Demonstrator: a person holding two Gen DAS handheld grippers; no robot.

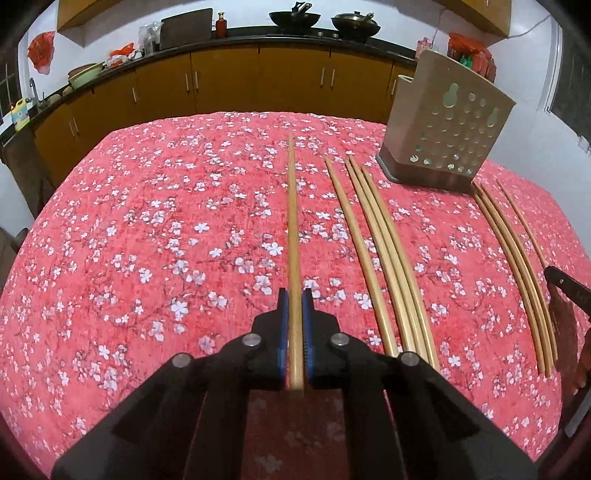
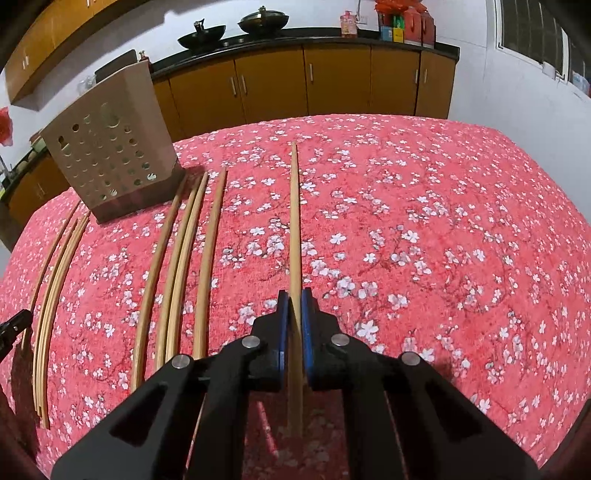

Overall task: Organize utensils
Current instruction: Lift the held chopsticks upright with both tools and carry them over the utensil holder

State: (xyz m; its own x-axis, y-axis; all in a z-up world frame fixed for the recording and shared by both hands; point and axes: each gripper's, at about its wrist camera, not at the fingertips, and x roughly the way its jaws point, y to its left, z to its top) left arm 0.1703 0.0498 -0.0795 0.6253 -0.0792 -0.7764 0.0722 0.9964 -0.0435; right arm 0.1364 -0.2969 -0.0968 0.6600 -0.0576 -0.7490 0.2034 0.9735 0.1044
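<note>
My left gripper [image 1: 294,295] is shut on a long wooden chopstick [image 1: 292,221] that points straight away over the red flowered tablecloth [image 1: 147,221]. To its right lie several loose chopsticks [image 1: 384,243], then a second bunch [image 1: 517,258] past the beige perforated utensil holder [image 1: 447,136]. In the right wrist view my right gripper [image 2: 294,295] is shut on another chopstick [image 2: 294,221]. Left of it lie the loose chopsticks [image 2: 183,258], the further bunch [image 2: 51,295] and the utensil holder [image 2: 110,147]. Whether the held chopsticks' far tips touch the cloth I cannot tell.
Orange kitchen cabinets [image 1: 258,81] with a black counter run behind the table, carrying woks [image 1: 293,16] and bottles. A black piece of the other tool shows at the right edge [image 1: 569,291] and at the left edge [image 2: 14,325]. A window [image 2: 535,33] is at the upper right.
</note>
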